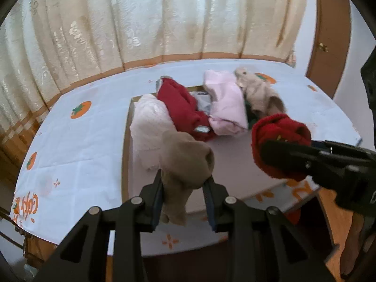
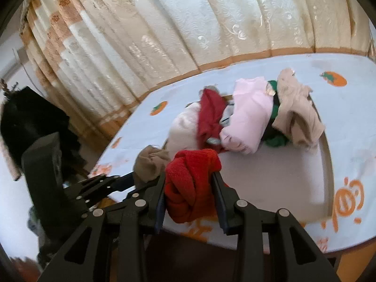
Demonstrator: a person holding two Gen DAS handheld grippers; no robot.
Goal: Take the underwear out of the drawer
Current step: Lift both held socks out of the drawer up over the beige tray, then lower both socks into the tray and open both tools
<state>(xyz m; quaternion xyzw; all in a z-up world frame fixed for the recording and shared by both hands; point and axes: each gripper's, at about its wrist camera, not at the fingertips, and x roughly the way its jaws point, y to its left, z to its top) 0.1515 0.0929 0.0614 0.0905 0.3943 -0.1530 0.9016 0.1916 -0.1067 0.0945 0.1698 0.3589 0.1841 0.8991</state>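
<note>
My left gripper (image 1: 184,183) is shut on a tan piece of underwear (image 1: 185,162) and holds it above the near end of the open drawer (image 1: 125,155). My right gripper (image 2: 189,183) is shut on a red piece of underwear (image 2: 190,183), also lifted over the drawer's near end; it shows at the right of the left wrist view (image 1: 279,141). The tan piece shows in the right wrist view (image 2: 150,164). Inside the drawer lie a white piece (image 1: 150,127), a dark red one (image 1: 183,108), a pink one (image 1: 228,103) and a beige one (image 1: 258,94).
The drawer sits in a surface covered by a pale blue cloth (image 1: 77,141) with orange fruit prints. Cream patterned curtains (image 1: 141,16) hang behind. A wooden door (image 1: 329,47) stands at the far right. A dark object (image 2: 30,117) is at the left.
</note>
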